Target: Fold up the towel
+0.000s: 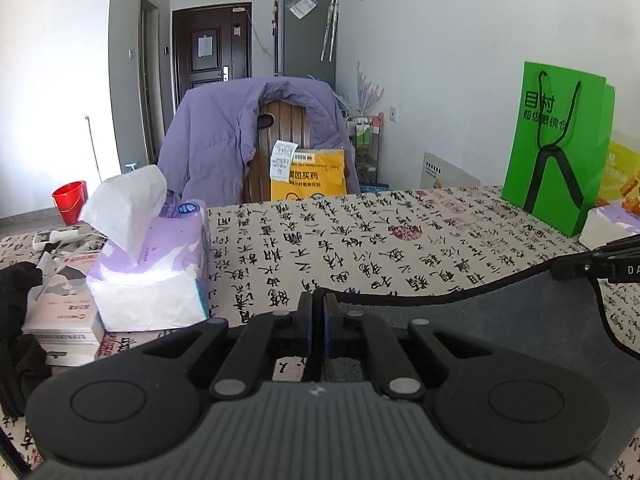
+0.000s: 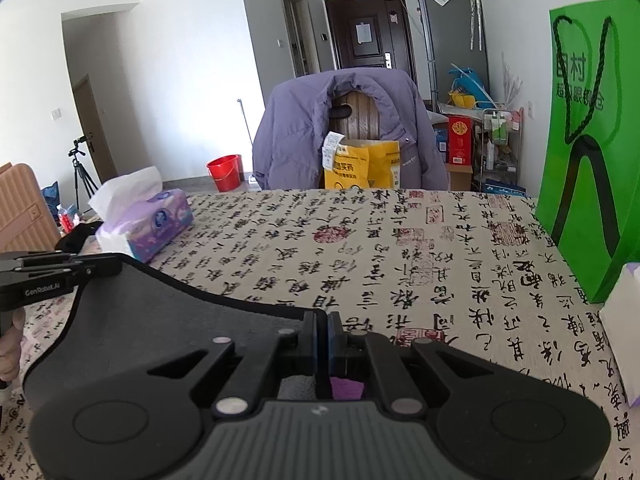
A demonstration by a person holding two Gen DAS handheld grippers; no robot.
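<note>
A dark grey towel (image 1: 500, 312) with black edging hangs stretched between my two grippers above the calligraphy-print tablecloth (image 1: 360, 240). My left gripper (image 1: 319, 304) is shut on the towel's left corner; the other gripper shows at the right edge (image 1: 576, 266), pinching the far corner. In the right wrist view my right gripper (image 2: 321, 328) is shut on the towel (image 2: 160, 312) at its right corner, and the left gripper (image 2: 100, 266) holds the opposite corner. The top hem sags between them.
A purple tissue pack (image 1: 148, 264) and boxes (image 1: 64, 320) sit at the left. A green paper bag (image 2: 588, 152) stands at the right, a white pack (image 2: 624, 320) beside it. A chair with a purple jacket (image 2: 348, 128) stands behind the table.
</note>
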